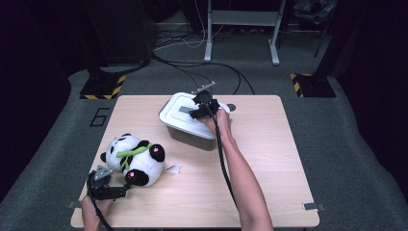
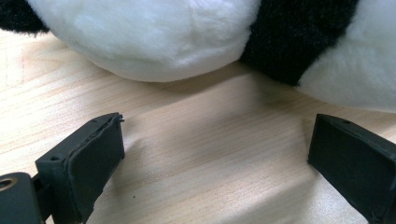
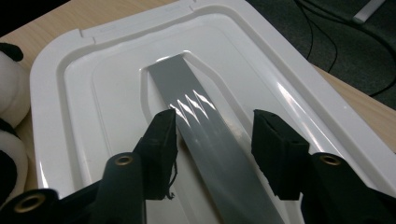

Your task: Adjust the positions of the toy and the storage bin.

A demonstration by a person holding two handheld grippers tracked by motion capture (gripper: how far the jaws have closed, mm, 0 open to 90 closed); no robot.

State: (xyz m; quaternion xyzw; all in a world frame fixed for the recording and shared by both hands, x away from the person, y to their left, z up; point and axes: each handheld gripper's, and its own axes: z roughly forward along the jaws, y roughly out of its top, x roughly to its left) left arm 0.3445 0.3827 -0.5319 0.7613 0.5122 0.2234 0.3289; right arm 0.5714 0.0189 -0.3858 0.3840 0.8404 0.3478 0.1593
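Where the right gripper (image 3: 212, 140) hangs over the white plastic lid (image 3: 112, 93), its black fingers (image 3: 161, 140) stand moderately apart on either side of the grey strap handle (image 3: 205, 126) that runs along the lid's recessed middle; they hold nothing. Neither pad can be confirmed as touching the strap. The lid sits closed on a grey-walled storage box (image 1: 190, 136) at the far centre of the wooden tabletop (image 1: 269, 159).

At the near left, the left gripper (image 2: 215, 154) rests low with fingers (image 2: 95, 154) spread wide and empty, aimed at the black-and-white plush panda (image 1: 134, 158) lying just beyond them, near but not touching.

Judgement: the step in hand is seizing the lid handle. To do it well, the right fingers should drop until the strap lies squarely between the pads, close across its width near mid-length, then lift straight up so the lid comes off level. An off-centre grip would likely tilt the lid or drag the box.
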